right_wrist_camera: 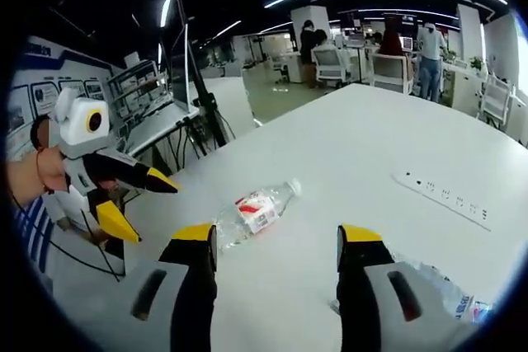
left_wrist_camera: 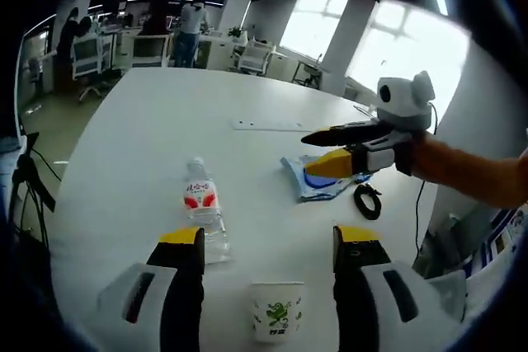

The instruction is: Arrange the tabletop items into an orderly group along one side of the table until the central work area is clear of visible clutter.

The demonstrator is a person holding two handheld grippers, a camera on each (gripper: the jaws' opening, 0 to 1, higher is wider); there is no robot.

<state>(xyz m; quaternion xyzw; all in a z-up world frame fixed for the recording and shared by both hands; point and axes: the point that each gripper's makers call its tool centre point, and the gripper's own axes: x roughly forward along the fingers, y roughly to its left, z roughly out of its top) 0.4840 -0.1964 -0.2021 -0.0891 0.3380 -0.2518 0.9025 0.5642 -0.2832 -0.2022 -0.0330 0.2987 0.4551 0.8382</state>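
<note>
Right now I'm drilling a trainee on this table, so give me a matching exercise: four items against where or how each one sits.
Items:
1. water bottle
2. paper cup
3. black cable coil
4. power strip

States:
A. upright, between the left gripper jaws
B. beside the blue-and-white packet
C. lying on its side
D. flat, farther across the table

Pairs: 1-C, 2-A, 3-B, 4-D

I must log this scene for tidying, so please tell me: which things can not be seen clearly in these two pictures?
- Paper cup, left gripper view: its base is cut off by the bottom edge.
- Blue packet, left gripper view: partly hidden behind the right tongs; print unreadable.
- Clear wrapper, right gripper view: cut off behind the tongs' body, contents unclear.
- Water bottle label: too small to read.
</note>
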